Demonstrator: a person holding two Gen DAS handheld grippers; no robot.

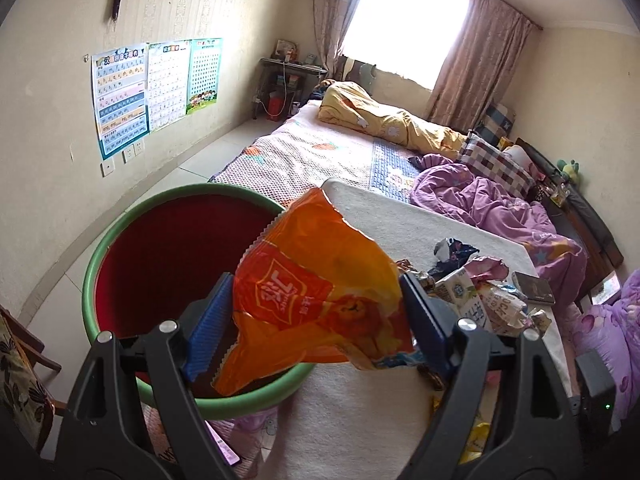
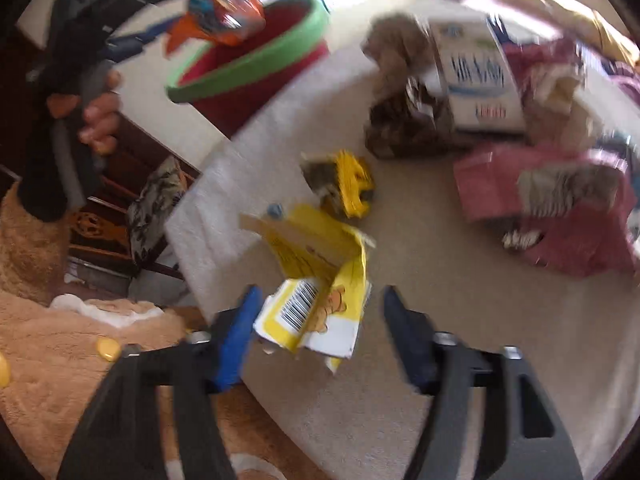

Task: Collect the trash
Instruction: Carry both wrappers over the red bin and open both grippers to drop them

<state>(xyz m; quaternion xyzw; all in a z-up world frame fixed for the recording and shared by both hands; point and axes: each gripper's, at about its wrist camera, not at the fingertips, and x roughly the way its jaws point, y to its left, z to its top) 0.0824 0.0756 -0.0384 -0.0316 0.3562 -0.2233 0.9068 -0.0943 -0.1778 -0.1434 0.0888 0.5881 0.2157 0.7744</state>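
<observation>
At the bottom of the left wrist view, the left gripper (image 1: 316, 320) has its two blue-padded jaws spread wide, one against each side of a single orange snack bag (image 1: 320, 292), so it is grasping that bag, which fills the middle of the frame. Just behind it at centre left stands one red bin with a green rim (image 1: 116, 236), and the bag's lower edge hangs over that rim. To the right of the bag, a heap of wrappers and one milk carton (image 1: 468, 300) lies on a white cloth (image 1: 400, 216) spread over the bed. Farther back, three wall charts (image 1: 156, 88) hang at the upper left and one bright window (image 1: 404, 20) shows at the top. In the blurred right wrist view, the right gripper (image 2: 318, 316) is at the bottom with its jaws partly apart; a torn yellow wrapper (image 2: 316, 292) lies between them, and neither pad presses on it. Beyond it sits a second, smaller yellow wrapper (image 2: 348, 184), then a pink packet (image 2: 560, 208) at the right. At the upper left, a hand (image 2: 100, 116) holds the other gripper's handle.
</observation>
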